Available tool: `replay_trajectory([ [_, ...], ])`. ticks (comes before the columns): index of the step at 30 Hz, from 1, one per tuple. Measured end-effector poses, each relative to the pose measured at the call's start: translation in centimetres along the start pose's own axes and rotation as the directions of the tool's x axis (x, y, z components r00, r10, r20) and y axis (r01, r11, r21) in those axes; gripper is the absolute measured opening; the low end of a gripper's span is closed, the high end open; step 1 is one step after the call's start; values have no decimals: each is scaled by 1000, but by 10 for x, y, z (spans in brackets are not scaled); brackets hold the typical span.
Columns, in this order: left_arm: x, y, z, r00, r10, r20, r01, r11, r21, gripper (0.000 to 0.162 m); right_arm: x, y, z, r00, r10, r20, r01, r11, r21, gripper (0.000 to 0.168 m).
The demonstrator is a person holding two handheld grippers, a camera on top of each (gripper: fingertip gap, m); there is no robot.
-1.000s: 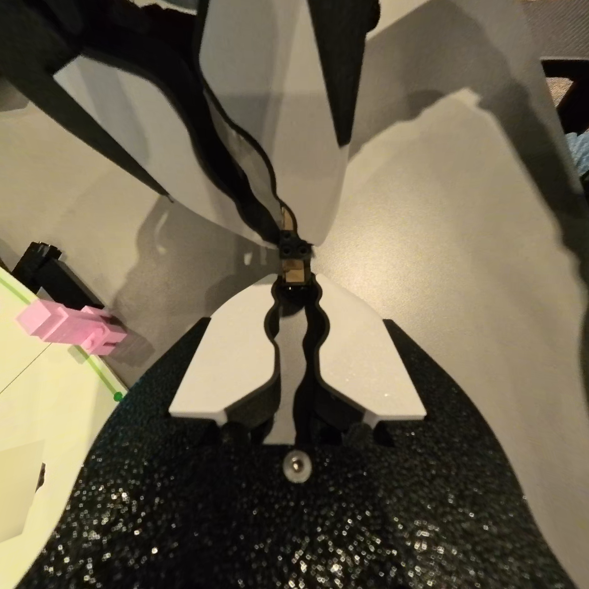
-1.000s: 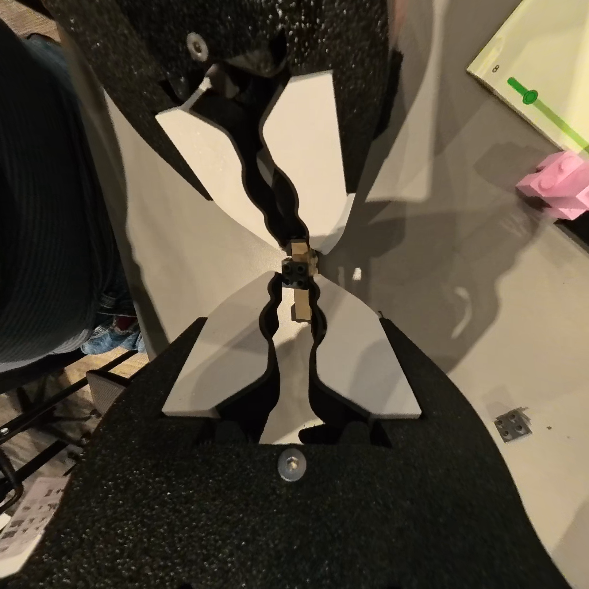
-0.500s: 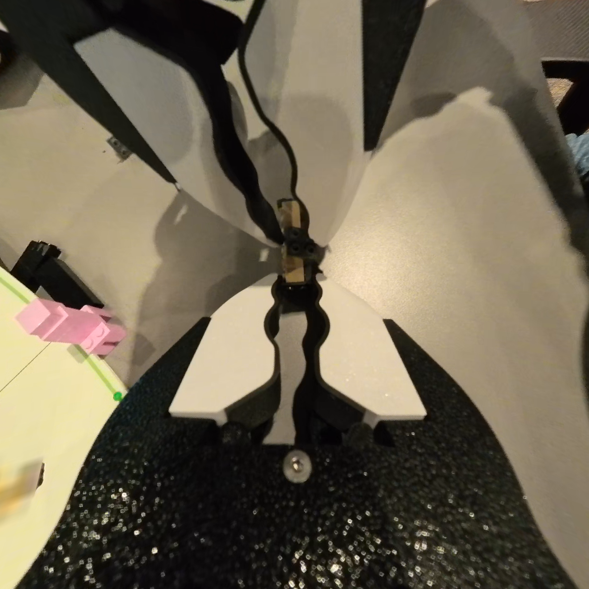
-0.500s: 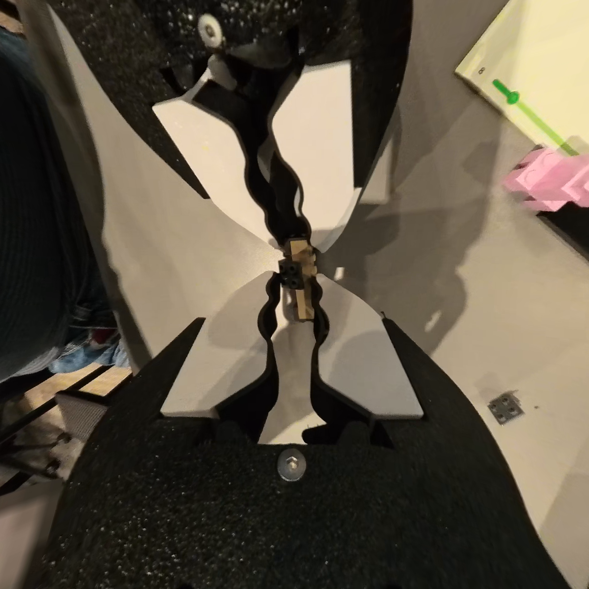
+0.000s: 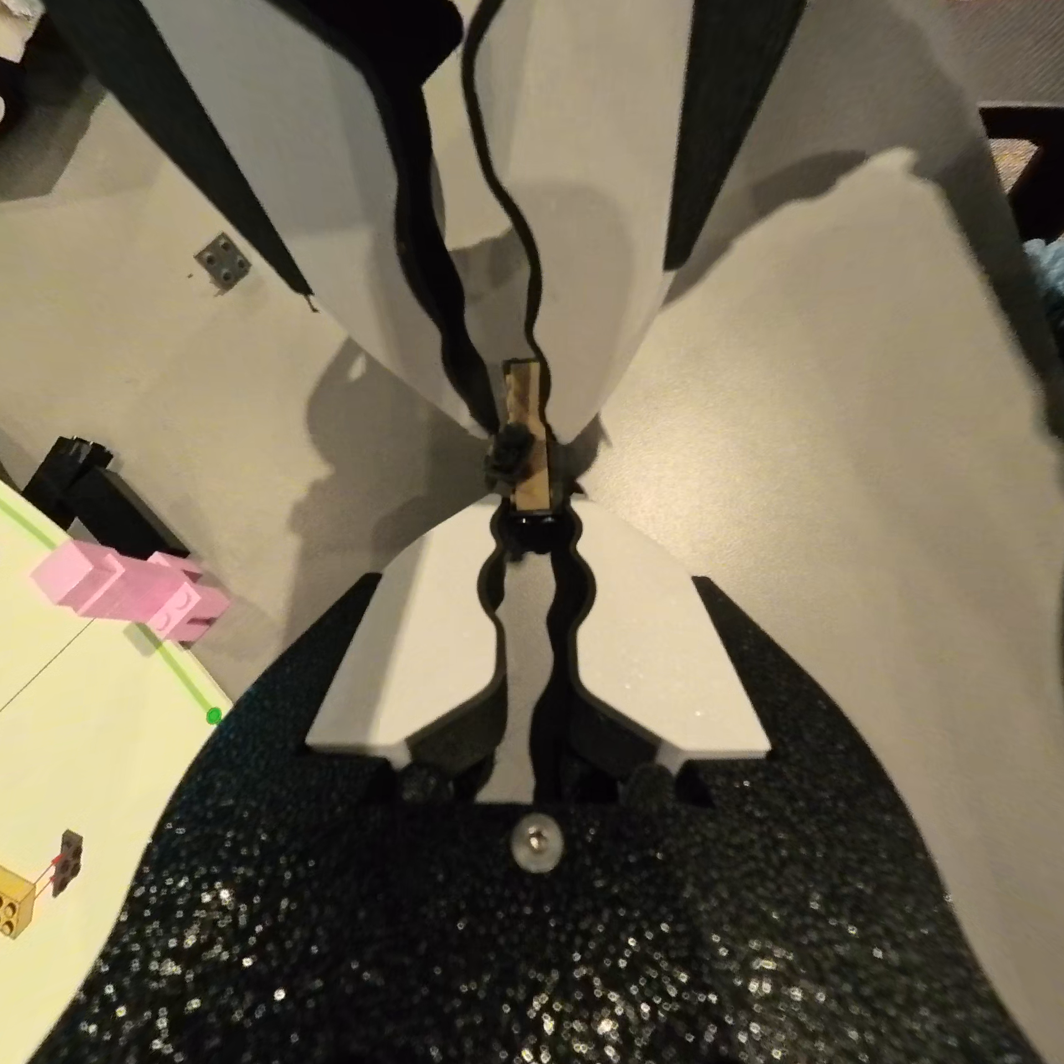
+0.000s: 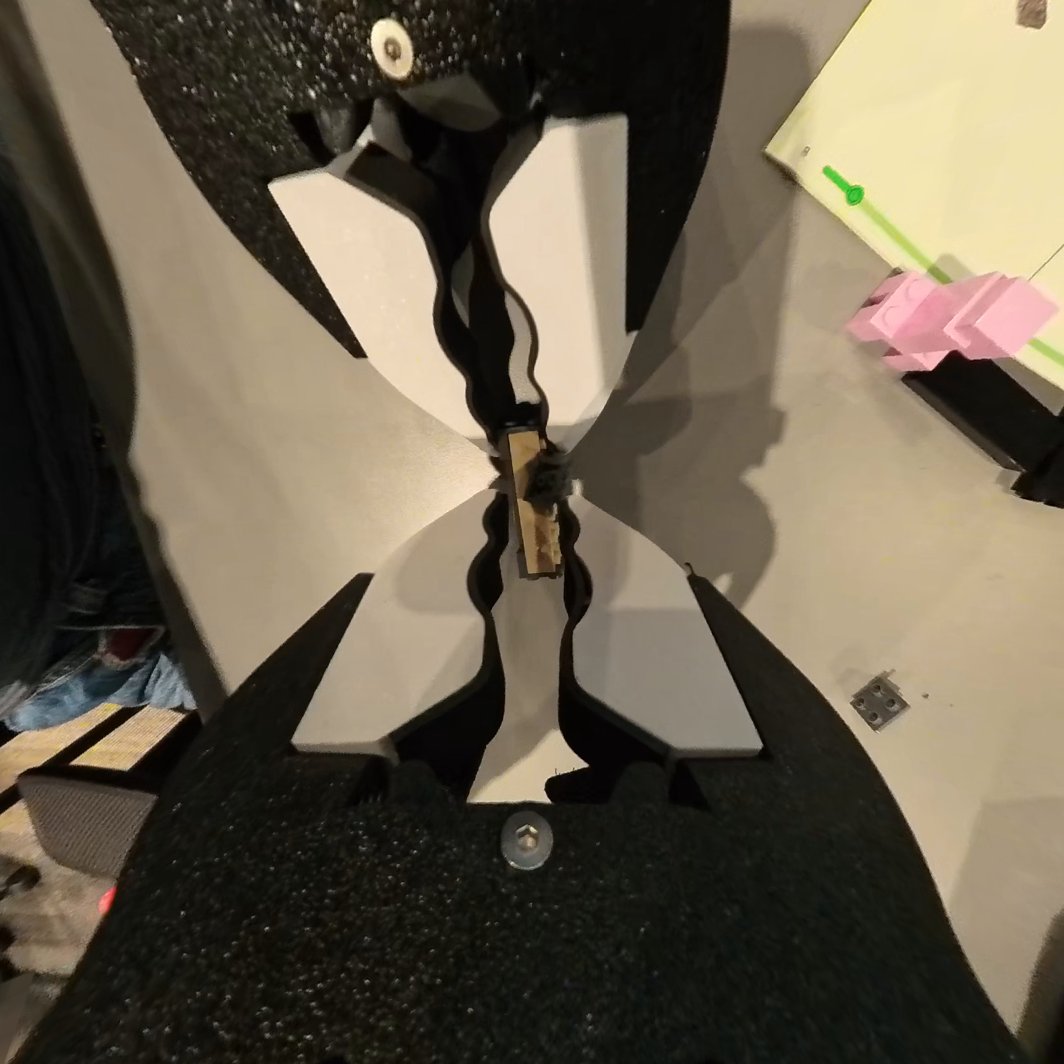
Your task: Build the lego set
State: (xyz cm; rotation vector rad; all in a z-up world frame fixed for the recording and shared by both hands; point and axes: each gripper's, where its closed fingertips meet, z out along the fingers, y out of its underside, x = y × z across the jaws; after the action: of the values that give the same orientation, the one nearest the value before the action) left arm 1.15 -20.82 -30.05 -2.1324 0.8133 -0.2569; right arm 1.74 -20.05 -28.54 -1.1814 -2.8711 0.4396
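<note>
A tan brick with a small black studded piece on its side is held above the grey table. My two grippers meet tip to tip on it. My left gripper is shut on the brick's near end. My right gripper comes in from the top of the left wrist view. In the right wrist view my right gripper is shut on the tan brick, with the black piece on the brick's right side. The left gripper reaches in from above.
A pink lego assembly lies at the edge of the pale green instruction booklet. A black lego build stands beside it. A grey 2x2 plate lies loose on the table. A person's dark clothing is beyond the table's edge. My left and right fingertips are right by each other.
Both grippers have stayed shut on the brick and rolled together. The black piece faced the cameras and now sits on the brick's side. The grey plate has come into the left wrist view.
</note>
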Motion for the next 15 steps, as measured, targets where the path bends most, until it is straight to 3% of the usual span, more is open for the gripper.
replay_trajectory([
  [15,0,0,0,1000,-4,-3,4,1000,0,17,-9,0,0,991,-121,-58,122,993,5,8],
])
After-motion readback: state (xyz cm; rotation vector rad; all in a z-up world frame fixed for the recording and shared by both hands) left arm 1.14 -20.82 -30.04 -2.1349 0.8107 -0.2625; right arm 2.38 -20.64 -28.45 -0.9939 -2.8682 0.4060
